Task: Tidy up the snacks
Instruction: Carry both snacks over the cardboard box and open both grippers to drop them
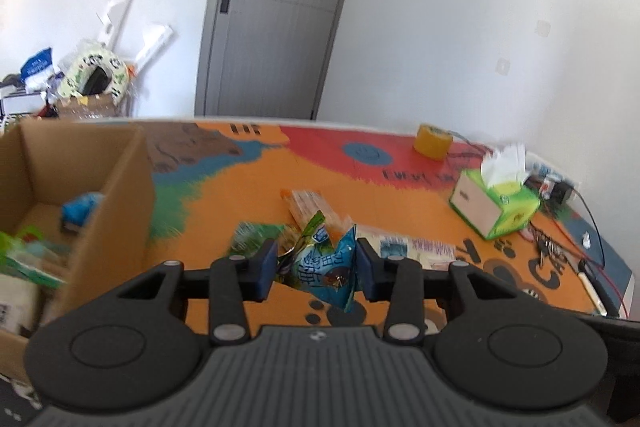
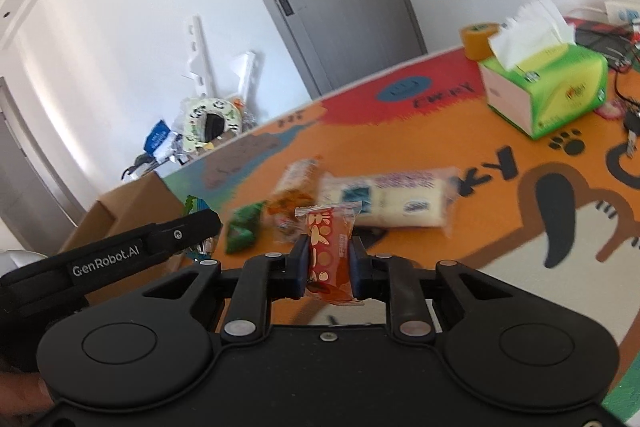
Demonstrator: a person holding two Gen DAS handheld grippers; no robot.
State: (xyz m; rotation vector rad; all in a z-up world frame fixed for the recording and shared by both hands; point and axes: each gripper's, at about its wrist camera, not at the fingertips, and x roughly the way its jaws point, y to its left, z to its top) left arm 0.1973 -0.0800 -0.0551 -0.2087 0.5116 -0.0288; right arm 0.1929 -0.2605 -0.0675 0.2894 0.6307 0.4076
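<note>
1. We see the left gripper [image 1: 317,269] pinching a crinkled blue-green snack packet [image 1: 325,269] beside the cardboard box [image 1: 116,187].
2. Our right gripper [image 2: 329,263] is clamped on a small red-orange packet [image 2: 330,255], right of the box.
3. More wrapped snacks [image 2: 394,201] lie past it; the tissue box [image 2: 548,93] stands farther right.

White walls [image 1: 460,39] frame a grey door [image 1: 276,11], with clutter [image 1: 88,79] piled in the corner in soft daylight.
</note>
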